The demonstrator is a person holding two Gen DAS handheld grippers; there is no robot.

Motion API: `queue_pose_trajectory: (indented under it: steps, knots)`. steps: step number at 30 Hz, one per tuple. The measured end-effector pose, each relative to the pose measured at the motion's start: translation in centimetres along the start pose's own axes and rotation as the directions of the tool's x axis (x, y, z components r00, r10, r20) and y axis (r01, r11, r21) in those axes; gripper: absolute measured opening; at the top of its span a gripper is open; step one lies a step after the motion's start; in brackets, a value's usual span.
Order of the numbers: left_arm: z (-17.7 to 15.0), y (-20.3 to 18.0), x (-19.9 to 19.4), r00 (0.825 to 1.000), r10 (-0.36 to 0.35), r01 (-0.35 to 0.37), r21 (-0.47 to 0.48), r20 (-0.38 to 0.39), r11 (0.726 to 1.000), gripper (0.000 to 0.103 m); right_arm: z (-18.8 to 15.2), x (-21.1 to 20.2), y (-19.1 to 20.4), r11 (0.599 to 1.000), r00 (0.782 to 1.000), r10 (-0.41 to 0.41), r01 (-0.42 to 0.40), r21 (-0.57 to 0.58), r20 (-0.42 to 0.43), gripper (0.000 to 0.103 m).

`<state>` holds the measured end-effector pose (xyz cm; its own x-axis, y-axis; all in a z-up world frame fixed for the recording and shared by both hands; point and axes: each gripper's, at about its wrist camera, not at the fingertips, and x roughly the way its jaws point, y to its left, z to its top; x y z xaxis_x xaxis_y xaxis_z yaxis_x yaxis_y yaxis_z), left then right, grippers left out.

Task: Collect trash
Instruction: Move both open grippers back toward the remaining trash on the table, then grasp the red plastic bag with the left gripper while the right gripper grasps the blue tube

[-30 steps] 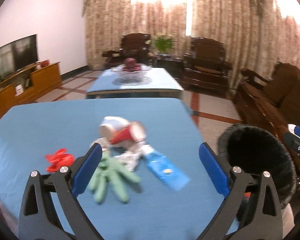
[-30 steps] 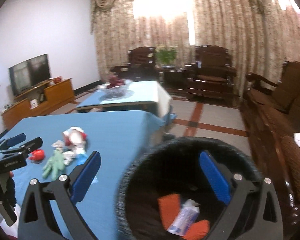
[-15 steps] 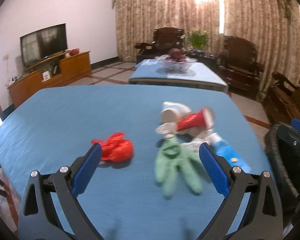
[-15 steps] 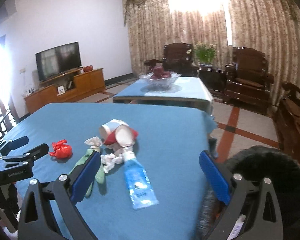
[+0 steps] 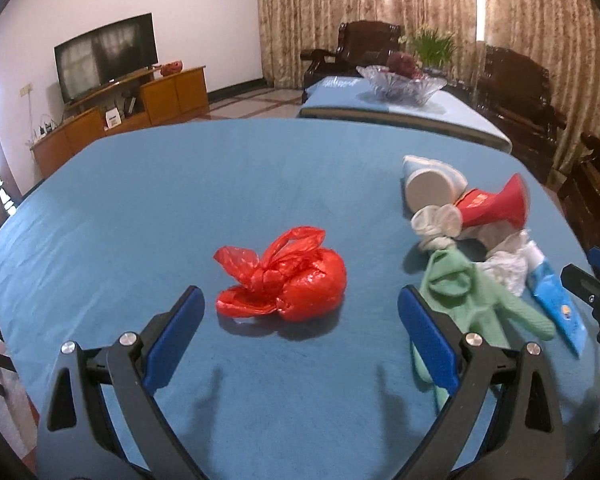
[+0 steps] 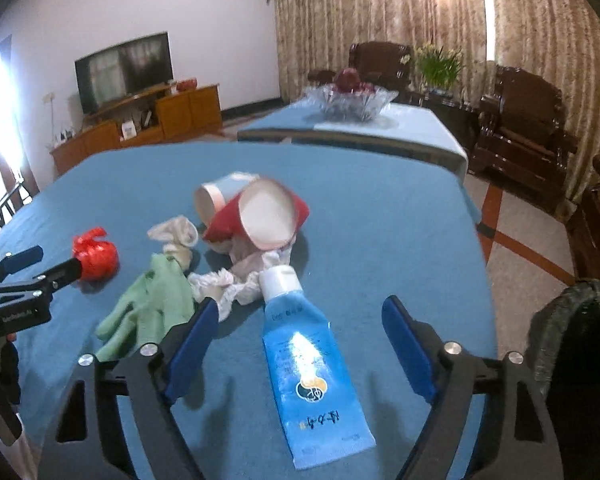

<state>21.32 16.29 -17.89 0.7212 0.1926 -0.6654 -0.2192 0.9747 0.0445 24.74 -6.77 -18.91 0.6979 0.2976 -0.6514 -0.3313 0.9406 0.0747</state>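
The blue table [image 5: 140, 208] fills more of both views now. The black bin [image 6: 576, 344] has slid off to the right edge. The left claw [image 5: 298, 320] has moved left — spread wide before the red bag [image 5: 284, 280]. The right claw [image 6: 298, 332] is spread too, now around the blue tube [image 6: 308, 360].

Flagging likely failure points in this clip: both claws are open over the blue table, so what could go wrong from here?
The right claw straddles the blue tube, whose cap touches the crumpled white tissue; a lift may drag tissue along. The red plastic bag ahead of the left claw is soft with loose handles, so a pinch might catch only film and slip.
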Motion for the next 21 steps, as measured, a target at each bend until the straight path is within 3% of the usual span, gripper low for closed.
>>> queue_pose_trajectory:
  steps: [14,17,19,21]
  knots:
    - [0.6,0.2,4.9,0.99,0.0,0.001,0.005,-0.138,1.0,0.093,0.5,4.2,-0.2,0.999,0.984,0.035,-0.037,-0.008,-0.172,0.055]
    - [0.6,0.0,5.7,0.984,-0.004,0.006,0.012,-0.181,1.0,0.079,0.5,4.1,-0.3,0.999,0.985,0.033,-0.036,-0.009,-0.169,0.046]
    - [0.7,0.1,5.8,0.984,-0.014,0.014,-0.001,-0.18,1.0,0.072,0.5,3.9,-0.4,0.999,0.985,0.045,-0.045,-0.001,-0.165,0.046]
    - [0.6,0.1,5.7,0.985,-0.018,0.018,-0.003,-0.174,1.0,0.057,0.7,4.0,-0.5,0.999,0.986,0.044,-0.045,-0.002,-0.161,0.045]
